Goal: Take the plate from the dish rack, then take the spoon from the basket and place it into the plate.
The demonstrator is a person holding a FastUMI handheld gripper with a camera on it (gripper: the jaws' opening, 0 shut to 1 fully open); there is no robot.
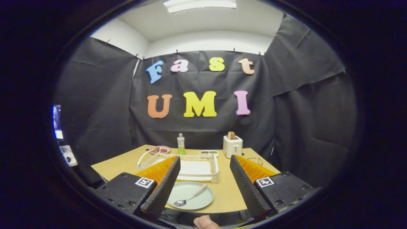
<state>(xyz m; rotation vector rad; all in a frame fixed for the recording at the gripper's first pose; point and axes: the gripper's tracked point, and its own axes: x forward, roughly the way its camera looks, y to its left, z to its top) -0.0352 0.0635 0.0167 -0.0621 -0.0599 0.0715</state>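
A wooden table (pixel 127 165) carries a white dish rack (pixel 197 165), with a toaster (pixel 232 146) and a green bottle (pixel 181 144) beyond the rack. Just before the rack lies the plate (pixel 203 198), the spoon (pixel 190 197) resting in it. The gripper (pixel 203 187) hangs above the plate, fingers spread and holding nothing.

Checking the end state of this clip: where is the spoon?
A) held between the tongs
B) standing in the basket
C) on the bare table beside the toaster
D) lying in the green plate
D: the spoon lies in the green plate, while the tongs are open, holding nothing.
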